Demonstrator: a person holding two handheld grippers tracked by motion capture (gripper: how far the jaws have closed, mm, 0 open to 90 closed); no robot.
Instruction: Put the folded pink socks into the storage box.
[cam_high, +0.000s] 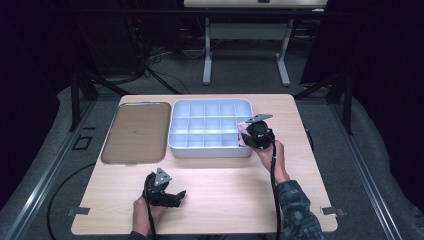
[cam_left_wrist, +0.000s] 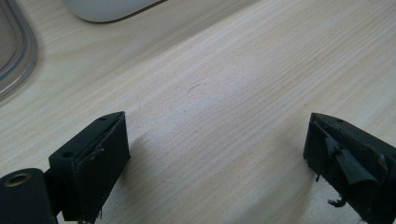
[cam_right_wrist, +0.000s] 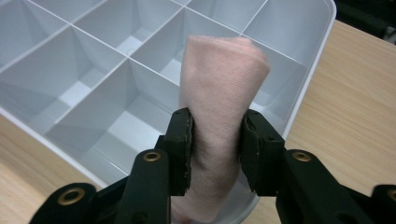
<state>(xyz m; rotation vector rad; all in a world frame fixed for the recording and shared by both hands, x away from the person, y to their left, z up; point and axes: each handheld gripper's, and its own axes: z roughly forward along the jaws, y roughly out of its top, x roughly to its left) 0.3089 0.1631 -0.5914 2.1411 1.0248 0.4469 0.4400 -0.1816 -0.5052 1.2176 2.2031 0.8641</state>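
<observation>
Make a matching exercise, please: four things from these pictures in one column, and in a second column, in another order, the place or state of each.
Things:
1. pink cloth roll
2. white divided box
3. brown tray
4. left gripper

Places or states:
A. jaws wide apart, nothing between them, over bare wood
B. on the table, left of the box
C. between the jaws of the right gripper
D. in the middle of the table, many compartments

Pairs: 1-C, 2-D, 3-B, 4-A

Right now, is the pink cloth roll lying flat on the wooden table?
No, the right claw holds the pink cloth roll over the white divided tray.
</observation>
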